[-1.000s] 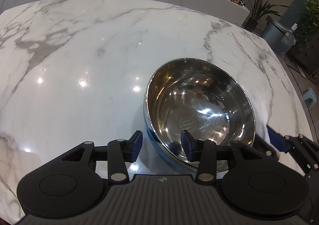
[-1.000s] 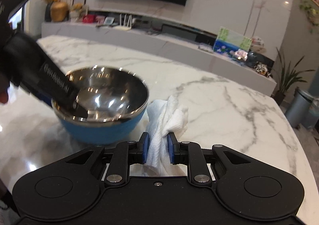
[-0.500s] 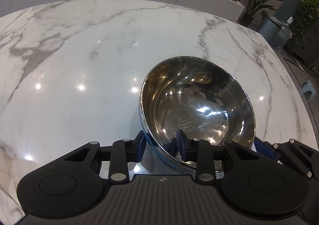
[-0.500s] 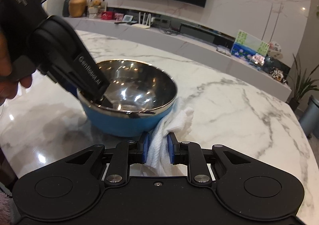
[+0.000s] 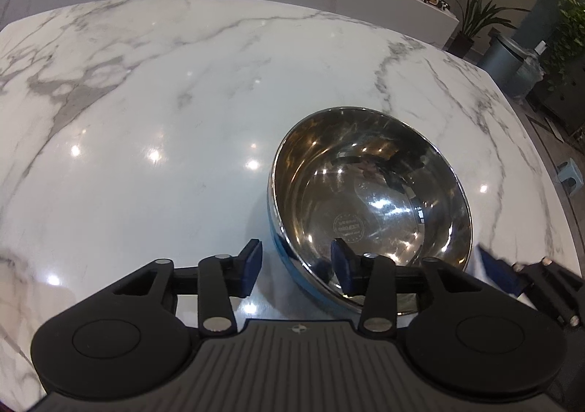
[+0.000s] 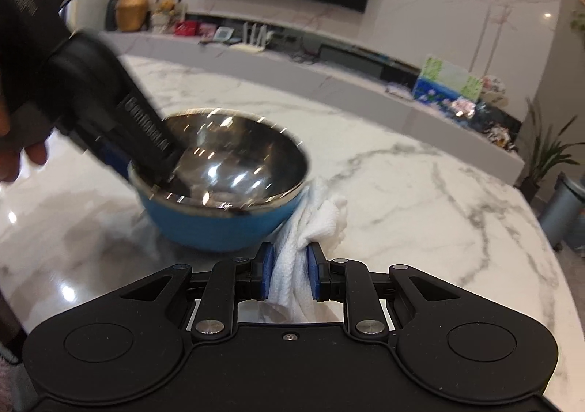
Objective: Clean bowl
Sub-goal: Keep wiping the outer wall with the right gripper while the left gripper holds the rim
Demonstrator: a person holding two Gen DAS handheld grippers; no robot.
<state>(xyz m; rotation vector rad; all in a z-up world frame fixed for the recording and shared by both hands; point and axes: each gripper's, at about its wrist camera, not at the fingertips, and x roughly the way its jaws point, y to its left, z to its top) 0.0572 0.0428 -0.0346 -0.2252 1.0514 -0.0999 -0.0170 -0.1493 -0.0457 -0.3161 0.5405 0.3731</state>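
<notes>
Bowl: steel inside, blue outside, on marble table.
Left gripper: jaws spread, straddling rim at 6 o'clock (seemingly without contact).
Right gripper: clamped on white cloth, at bowl's 4 o'clock.

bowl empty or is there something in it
Empty: the bowl shows only bare, shiny steel inside. The left gripper straddles its near rim, and the white cloth is outside, against its blue wall.

Left gripper jaws apart, right gripper pinched.
</notes>
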